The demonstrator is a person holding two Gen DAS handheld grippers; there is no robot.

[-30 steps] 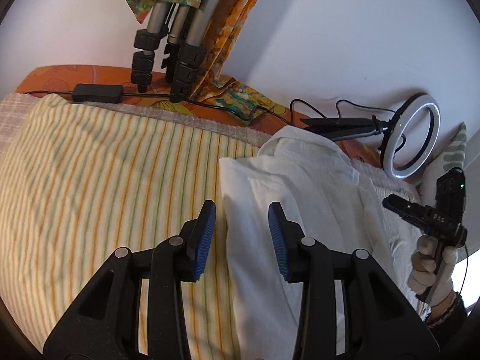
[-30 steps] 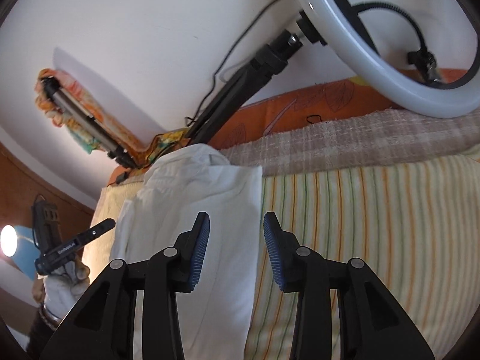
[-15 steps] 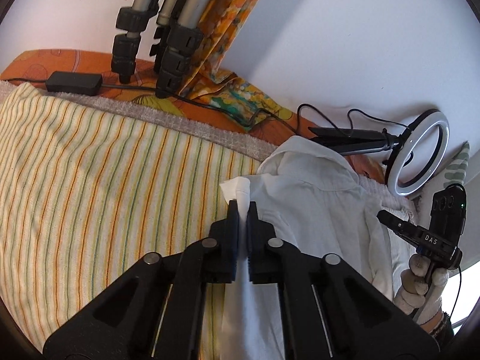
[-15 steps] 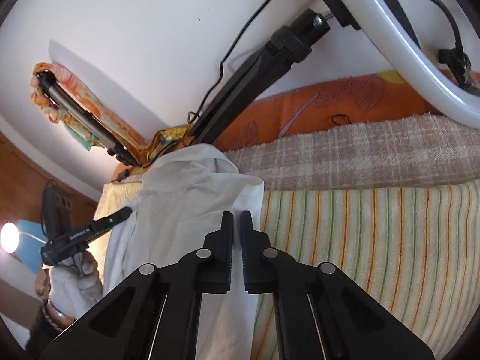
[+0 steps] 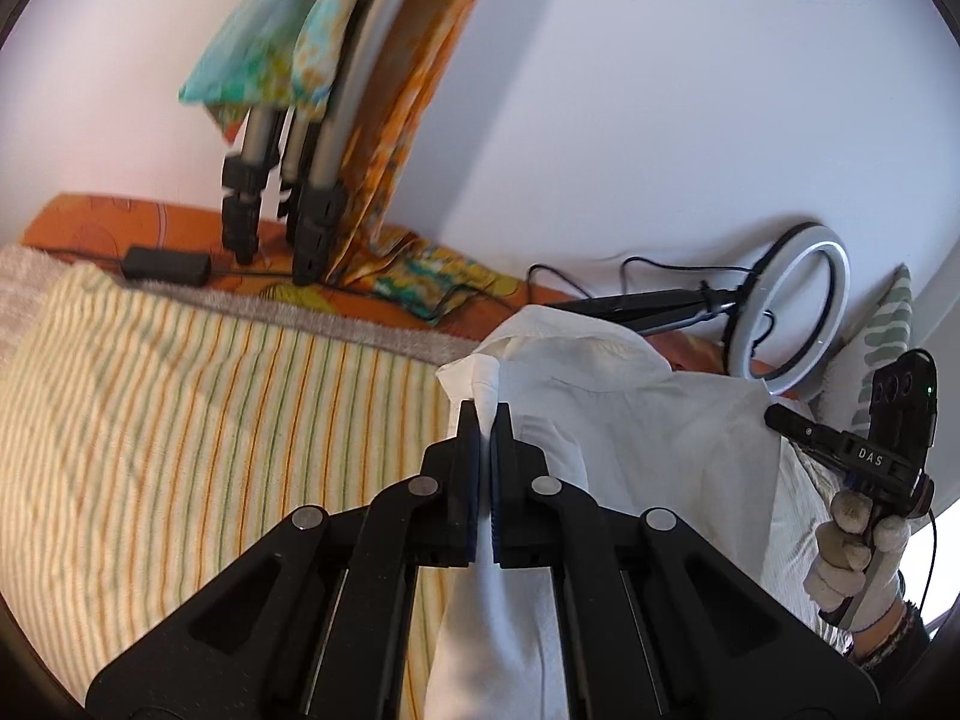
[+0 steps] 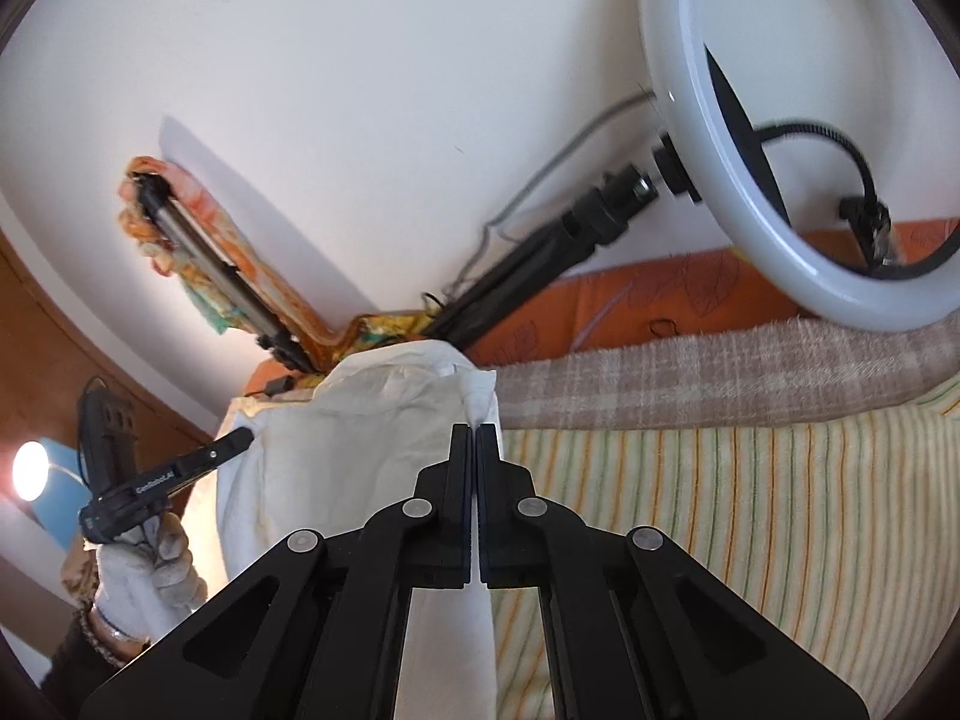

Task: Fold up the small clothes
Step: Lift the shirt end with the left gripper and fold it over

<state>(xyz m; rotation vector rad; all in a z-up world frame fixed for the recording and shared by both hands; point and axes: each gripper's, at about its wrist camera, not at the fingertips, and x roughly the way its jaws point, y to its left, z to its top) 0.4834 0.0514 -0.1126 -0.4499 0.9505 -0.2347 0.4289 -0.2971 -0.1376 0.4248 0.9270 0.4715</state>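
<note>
- Left gripper (image 5: 485,414): its black jaws with blue pads are clamped on a pinched edge of the white shirt (image 5: 606,420), near the centre of the left view; a narrow ridge of cloth stands up between the tips.
- Right gripper (image 6: 476,435): jaws likewise pressed together on the shirt's (image 6: 360,438) other edge, at the centre of the right view, with a small tuft of fabric above the tips.
- The shirt is thin, creased cotton; it hangs slack between the two grips, bunched into soft folds, over the striped sheet (image 5: 180,420).
- Only the left view shows the right gripper from outside: at the right edge, a gloved hand (image 5: 855,546) grips its black handle, marked "DAS".
- Only the right view shows the left gripper from outside, at lower left, in a white knit glove (image 6: 144,570), with a beaded wristband below; a glowing lamp (image 6: 30,471) and brown wood panelling sit behind it.
- The sheet is pale yellow with fine green and orange stripes; beyond it lie a nubby checked blanket (image 6: 720,372) and an orange leaf-print cover (image 6: 660,300).
- The ring light (image 6: 720,150) is large and smooth white at upper right in the right view, small at right in the left view (image 5: 786,312).
- Tripod legs (image 5: 312,192), grey tubes with black clamps, are draped in orange-teal patterned cloth (image 5: 384,120) at upper left of the left view.
</note>
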